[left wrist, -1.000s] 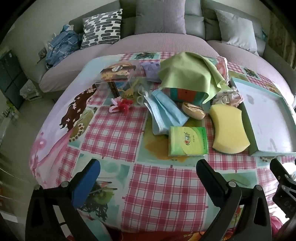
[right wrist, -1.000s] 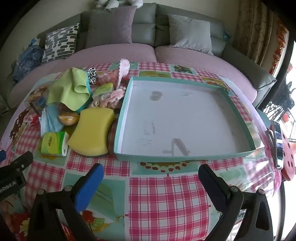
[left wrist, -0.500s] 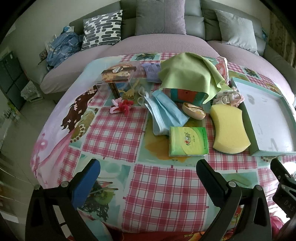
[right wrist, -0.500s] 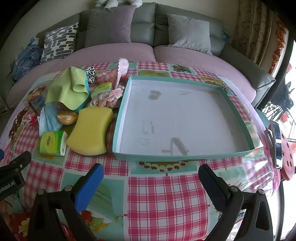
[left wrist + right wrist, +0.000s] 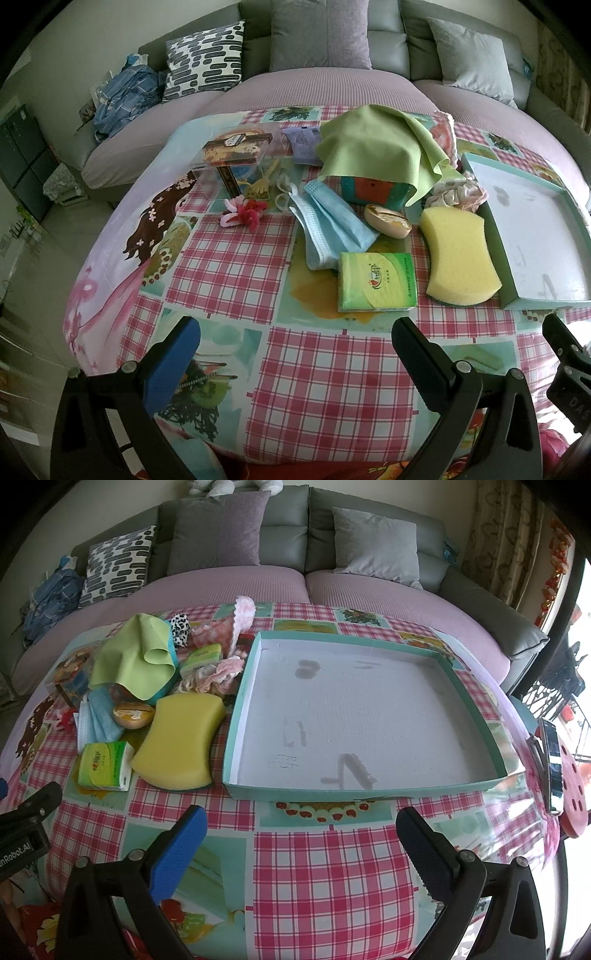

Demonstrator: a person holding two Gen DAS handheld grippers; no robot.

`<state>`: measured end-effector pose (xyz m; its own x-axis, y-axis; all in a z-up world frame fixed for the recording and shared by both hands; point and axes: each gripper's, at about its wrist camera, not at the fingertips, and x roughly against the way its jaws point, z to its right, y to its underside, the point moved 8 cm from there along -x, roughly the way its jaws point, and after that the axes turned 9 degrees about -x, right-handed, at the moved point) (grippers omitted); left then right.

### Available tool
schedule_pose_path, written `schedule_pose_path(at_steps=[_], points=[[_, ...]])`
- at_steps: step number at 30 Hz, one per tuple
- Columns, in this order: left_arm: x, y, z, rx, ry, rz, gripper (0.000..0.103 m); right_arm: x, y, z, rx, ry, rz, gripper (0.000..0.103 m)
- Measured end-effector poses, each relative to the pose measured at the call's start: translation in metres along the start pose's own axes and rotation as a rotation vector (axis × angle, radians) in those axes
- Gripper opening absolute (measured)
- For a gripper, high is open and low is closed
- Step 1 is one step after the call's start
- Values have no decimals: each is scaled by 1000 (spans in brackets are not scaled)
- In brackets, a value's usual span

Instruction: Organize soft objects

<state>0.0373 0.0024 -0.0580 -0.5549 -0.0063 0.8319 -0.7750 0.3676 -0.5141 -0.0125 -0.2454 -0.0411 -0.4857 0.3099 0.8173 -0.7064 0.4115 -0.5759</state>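
A pile of soft things lies on the checked tablecloth: a yellow sponge (image 5: 458,258) (image 5: 181,742), a green tissue pack (image 5: 375,282) (image 5: 105,766), blue face masks (image 5: 328,221) (image 5: 98,720), a green cloth (image 5: 380,147) (image 5: 136,657) draped over a box, and pink scrunchies (image 5: 458,194) (image 5: 218,670). An empty teal-rimmed tray (image 5: 240,698) (image 5: 495,236) sits right of the pile. My left gripper (image 5: 295,332) hovers open above the near table edge, short of the tissue pack. My right gripper (image 5: 301,821) is open in front of the tray.
A clear plastic box (image 5: 232,158) and a red-pink pipe-cleaner flower (image 5: 243,214) lie left of the pile, a bread-like toy (image 5: 388,225) beside the masks. A sofa with cushions (image 5: 218,528) stands behind the table. A phone (image 5: 552,764) rests on a red stool at right.
Both views have shifted only slightly; the scene sits a little lower and nearer in the frames. No object on the table has moved.
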Motion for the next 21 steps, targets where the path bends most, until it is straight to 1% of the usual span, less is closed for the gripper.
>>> schedule_pose_path(at_steps=[21], points=[[-1,1,-4,-2,-6,-2,103,0,0,0,0,1,0,103]])
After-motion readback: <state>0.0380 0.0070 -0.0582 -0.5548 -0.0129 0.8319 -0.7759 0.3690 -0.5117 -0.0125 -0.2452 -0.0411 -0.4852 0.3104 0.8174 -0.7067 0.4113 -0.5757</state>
